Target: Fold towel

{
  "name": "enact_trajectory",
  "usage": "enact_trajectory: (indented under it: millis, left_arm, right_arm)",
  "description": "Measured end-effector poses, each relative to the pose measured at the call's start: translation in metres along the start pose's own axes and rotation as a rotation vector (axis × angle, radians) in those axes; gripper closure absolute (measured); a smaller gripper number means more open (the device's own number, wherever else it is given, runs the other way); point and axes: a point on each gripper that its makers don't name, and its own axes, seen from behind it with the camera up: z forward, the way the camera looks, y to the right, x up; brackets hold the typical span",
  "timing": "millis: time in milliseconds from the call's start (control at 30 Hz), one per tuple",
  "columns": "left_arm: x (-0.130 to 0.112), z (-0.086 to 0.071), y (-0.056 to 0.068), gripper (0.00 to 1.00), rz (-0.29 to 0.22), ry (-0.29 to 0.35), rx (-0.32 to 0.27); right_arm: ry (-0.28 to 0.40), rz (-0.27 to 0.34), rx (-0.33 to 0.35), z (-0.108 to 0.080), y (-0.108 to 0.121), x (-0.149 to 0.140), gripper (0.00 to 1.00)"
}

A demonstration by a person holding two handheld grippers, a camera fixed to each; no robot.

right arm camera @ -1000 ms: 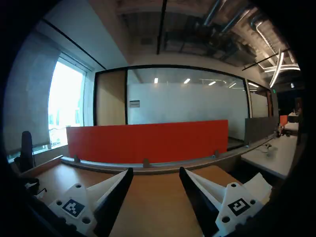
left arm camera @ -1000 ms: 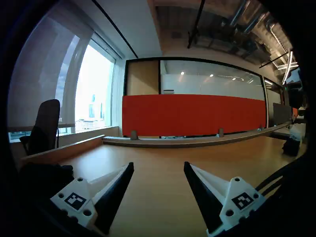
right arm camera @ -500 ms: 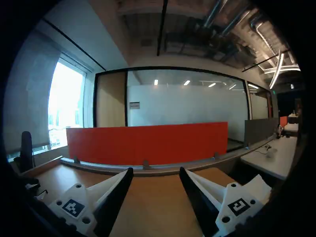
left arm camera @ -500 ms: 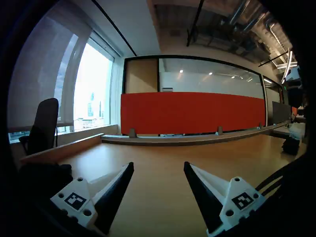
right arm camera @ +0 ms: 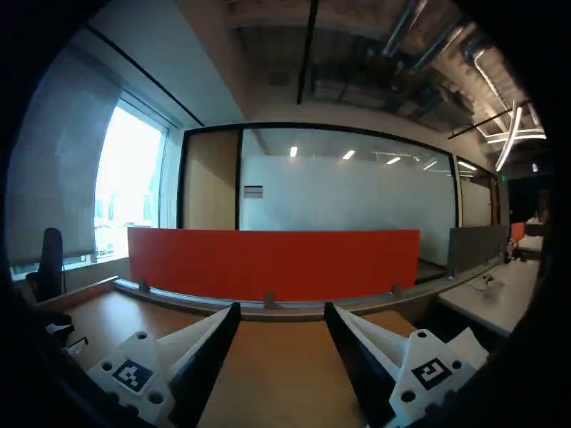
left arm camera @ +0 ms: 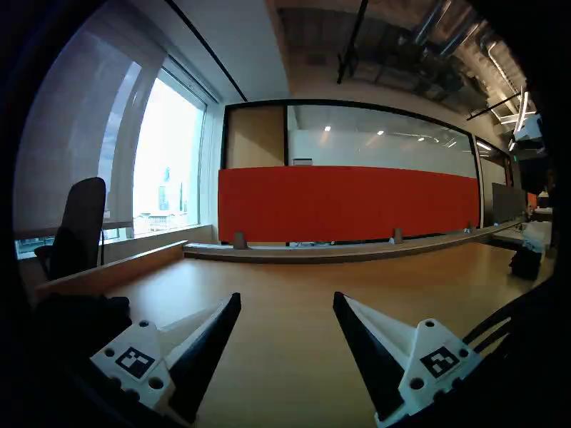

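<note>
Both left gripper [left arm camera: 287,299] and right gripper [right arm camera: 282,308] spread their marker-tagged fingers [left arm camera: 207,335] wide above the wooden desk [left arm camera: 300,274].

A slight upward, leftward tilt of the right gripper [right arm camera: 281,307].

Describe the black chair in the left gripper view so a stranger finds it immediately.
Find the bright window past the left edge of the wooden desk. The chair stands left of it. It alone is tall, dark and round-backed against the pale blind.

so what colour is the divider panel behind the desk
Plain orange-red divider panel, clearest in the left gripper view.
</note>
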Motion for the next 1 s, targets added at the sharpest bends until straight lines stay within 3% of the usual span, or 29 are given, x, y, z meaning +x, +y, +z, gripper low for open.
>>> enact_trajectory:
  millis: [700, 1000]
  left_arm:
    - [-0.002, 0.001, 0.000, 0.04, 0.000, 0.001, 0.000]
    - [-0.003, 0.001, 0.000, 0.04, -0.001, 0.001, 0.000]
  right_arm:
    - [0.037, -0.031, -0.014, -0.006, 0.028, 0.016, 0.10]
    - [0.043, -0.026, -0.029, -0.004, 0.043, -0.007, 0.10]
